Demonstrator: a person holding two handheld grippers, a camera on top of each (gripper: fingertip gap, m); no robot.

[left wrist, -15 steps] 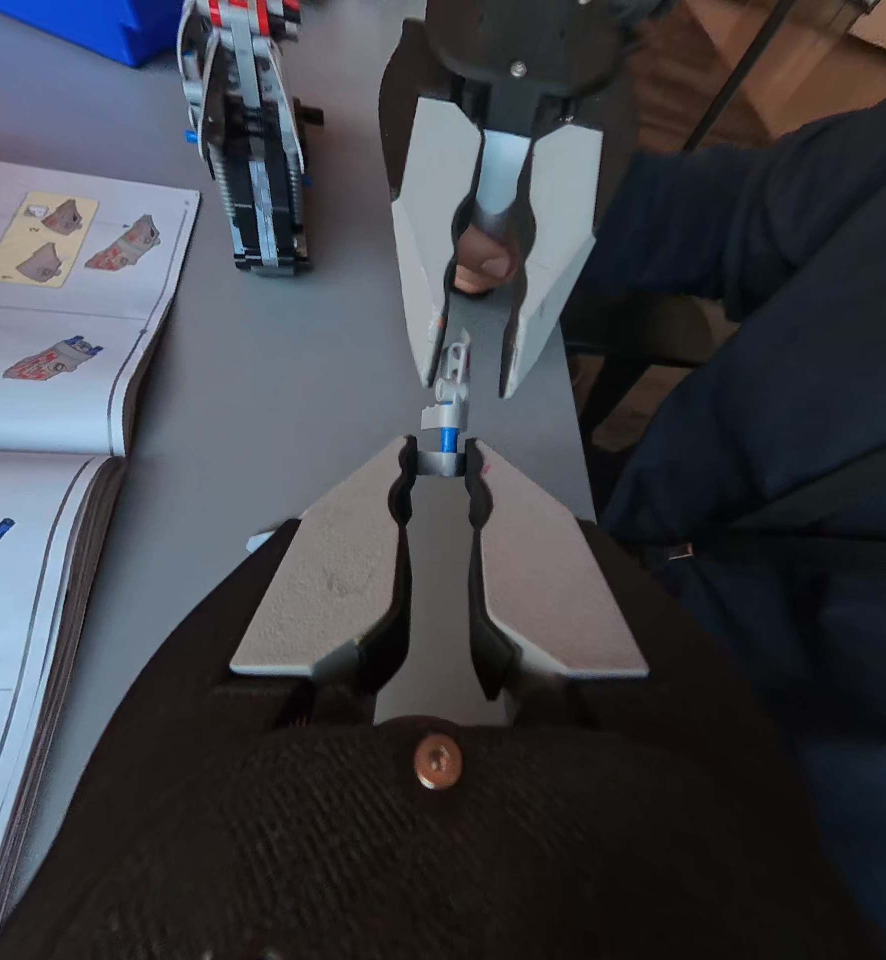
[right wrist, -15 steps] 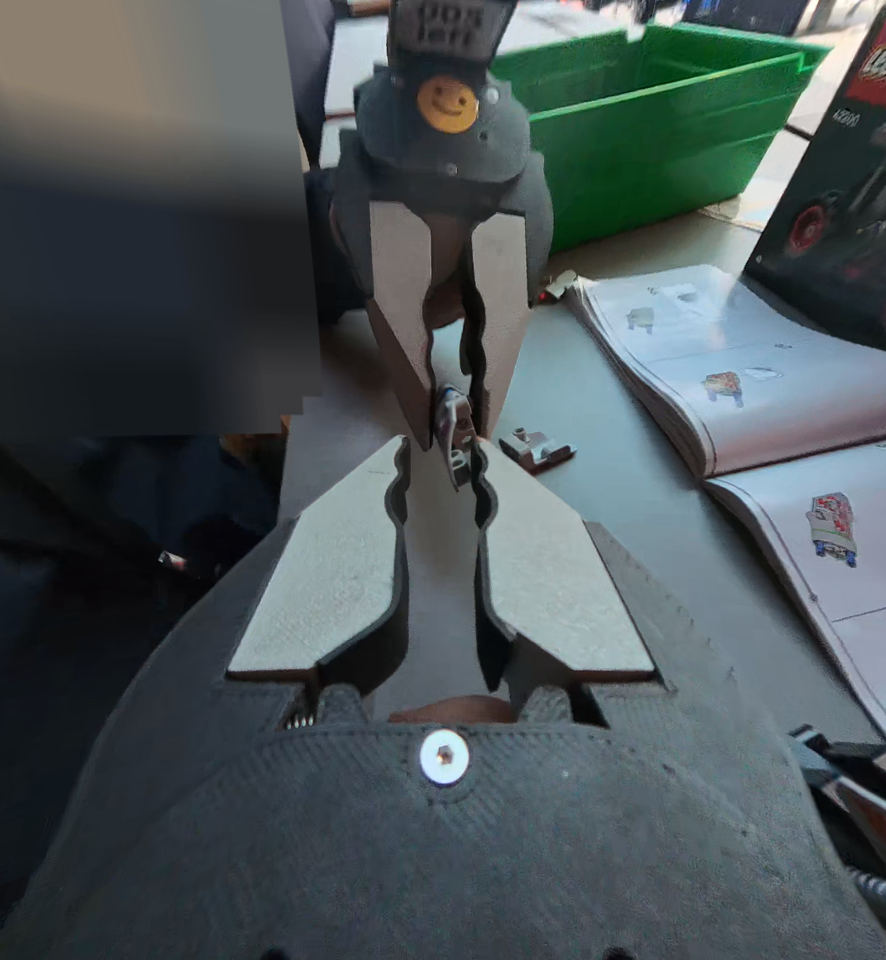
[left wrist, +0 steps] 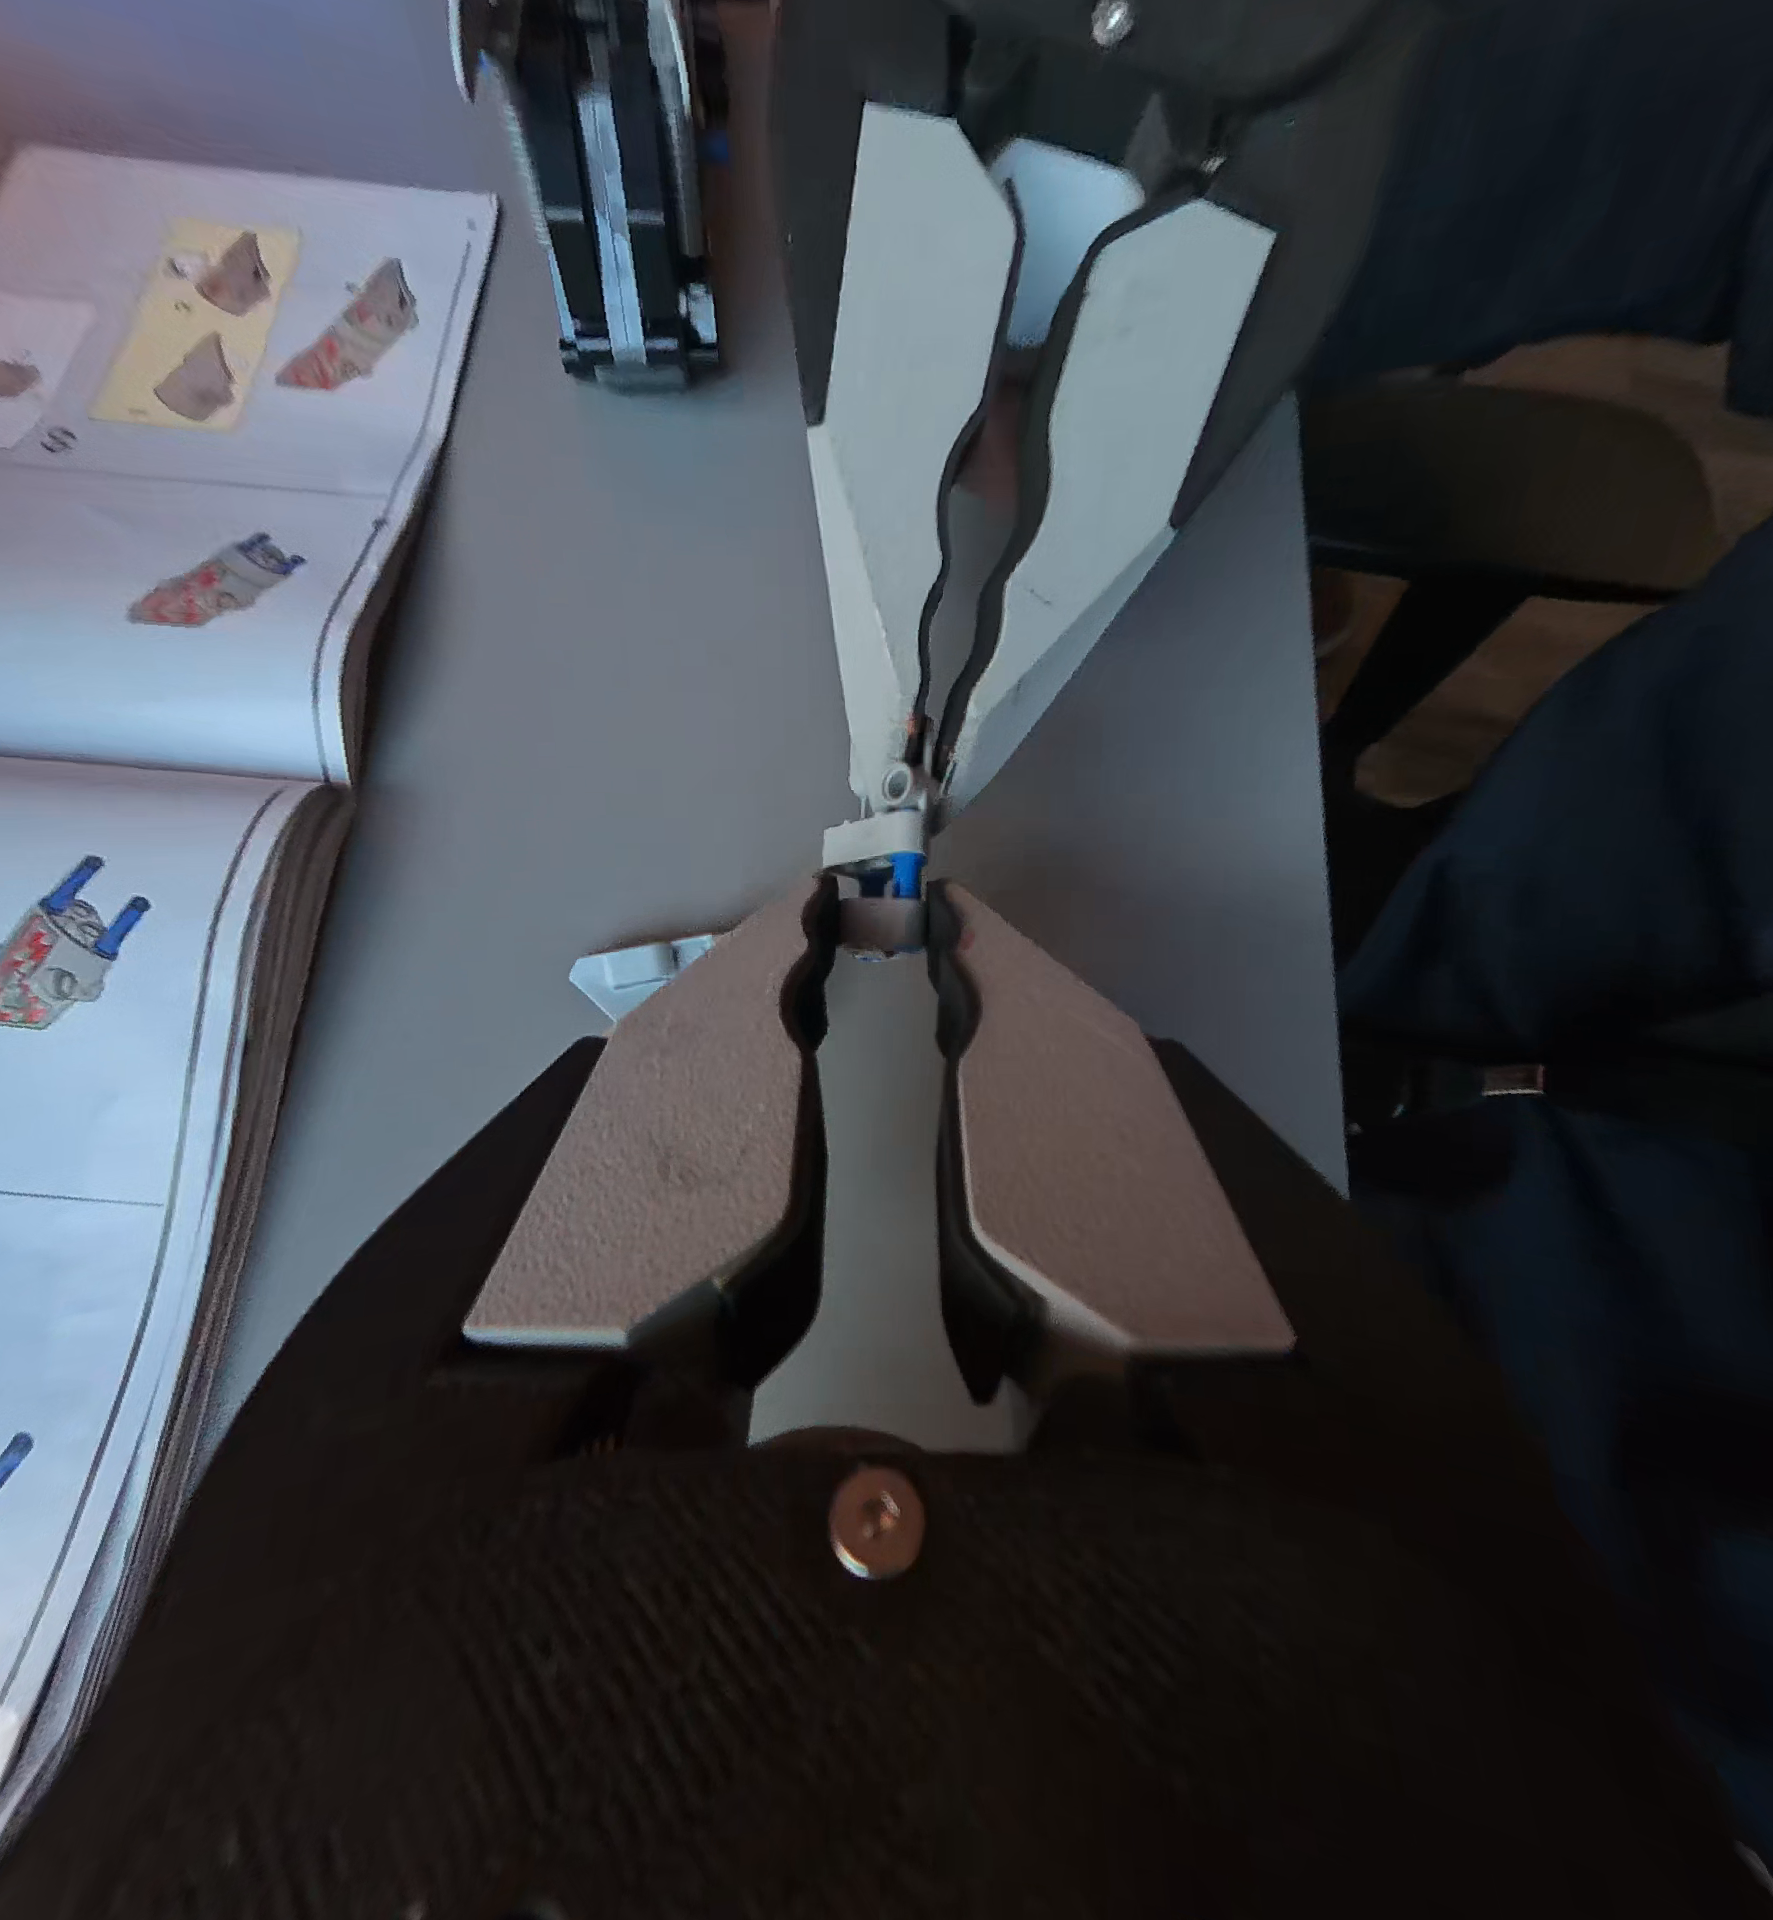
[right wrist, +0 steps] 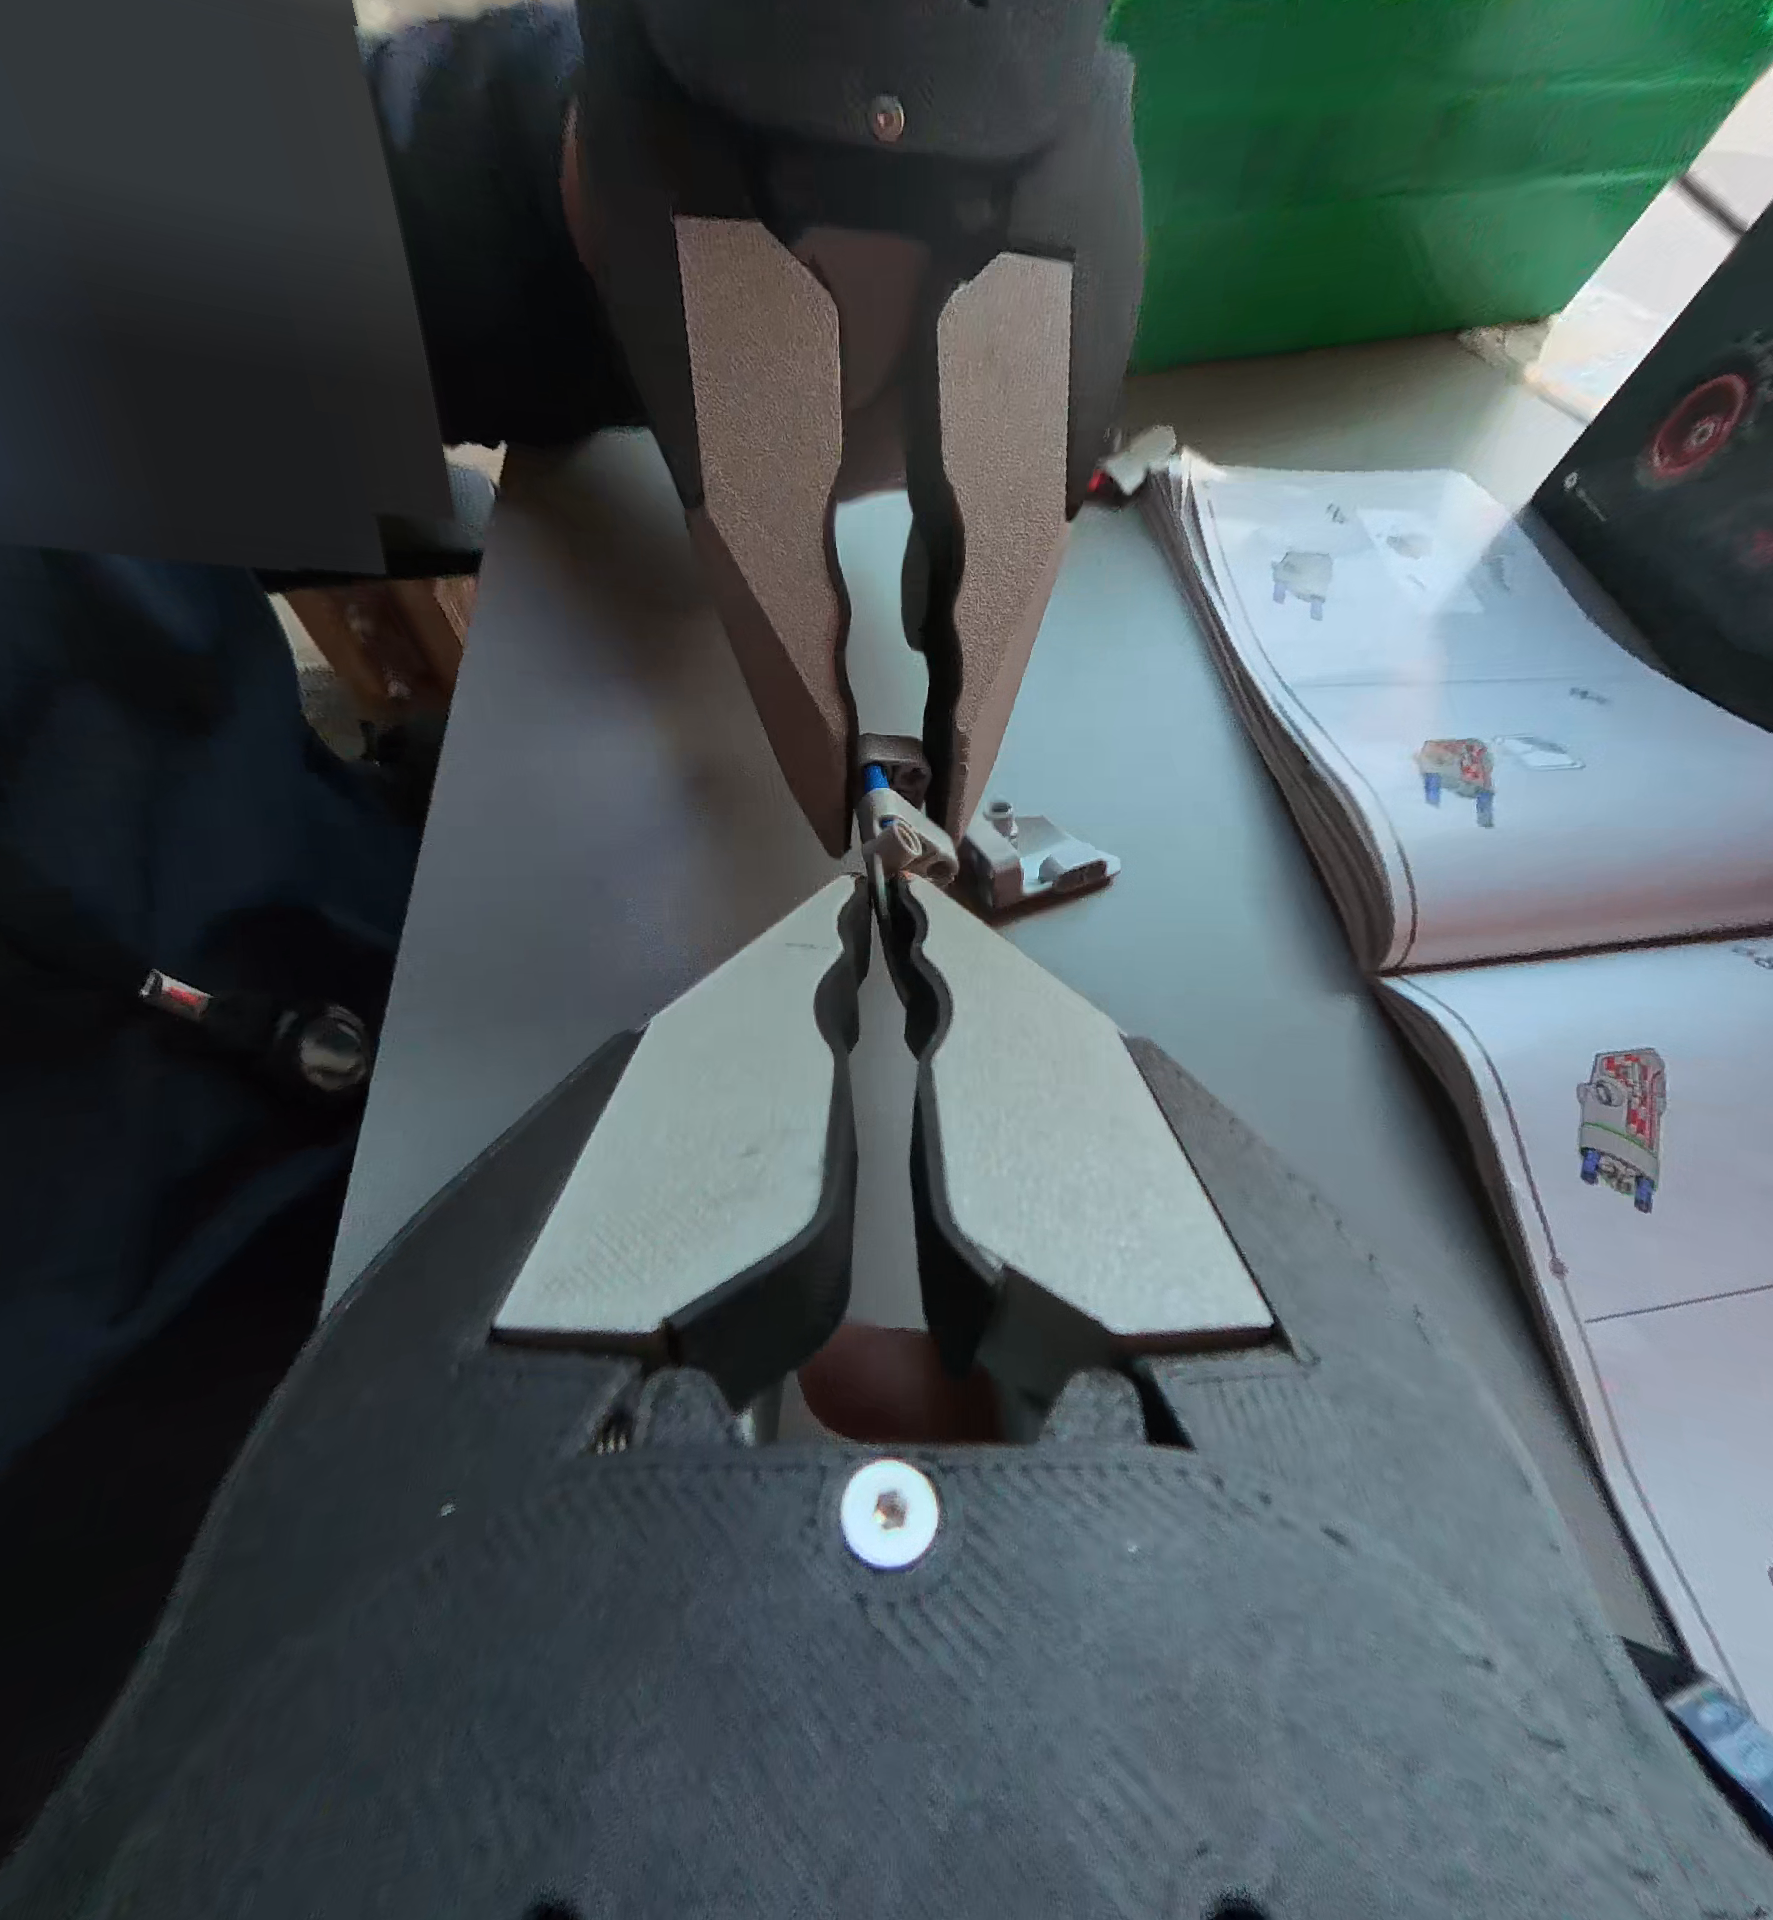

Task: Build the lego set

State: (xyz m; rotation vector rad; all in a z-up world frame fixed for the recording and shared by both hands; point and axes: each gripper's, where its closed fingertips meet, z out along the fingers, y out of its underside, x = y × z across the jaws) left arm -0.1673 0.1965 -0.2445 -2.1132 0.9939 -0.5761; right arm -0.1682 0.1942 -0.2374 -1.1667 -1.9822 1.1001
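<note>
Your left gripper (left wrist: 877, 912) is clamping a small grey piece with a blue pin (left wrist: 880, 923), meeting the pale grey connector (right wrist: 905, 844) pinched in your right gripper (right wrist: 877, 902) above the grey table's (left wrist: 1121, 831) near edge. Only your right view is showing the green plastic bin (right wrist: 1381, 177) and the loose grey brick (right wrist: 1043, 860) (just beside the tips); the open instruction booklet (left wrist: 134, 644) is crowding the far side.

Left gripper (left wrist: 877, 914) and right gripper (right wrist: 880, 904) tip to tip — each (tightly) clamped on a small piece.

Grey table (left wrist: 601, 623) — green bin (right wrist: 1381, 177) — blue pin (left wrist: 901, 871) in grey piece (left wrist: 877, 831)

Open instruction booklet (left wrist: 165, 582) on the bench: printed step marks, wording not given. Dark product box (right wrist: 1734, 499): small print at its edge, too blurred to read.
</note>
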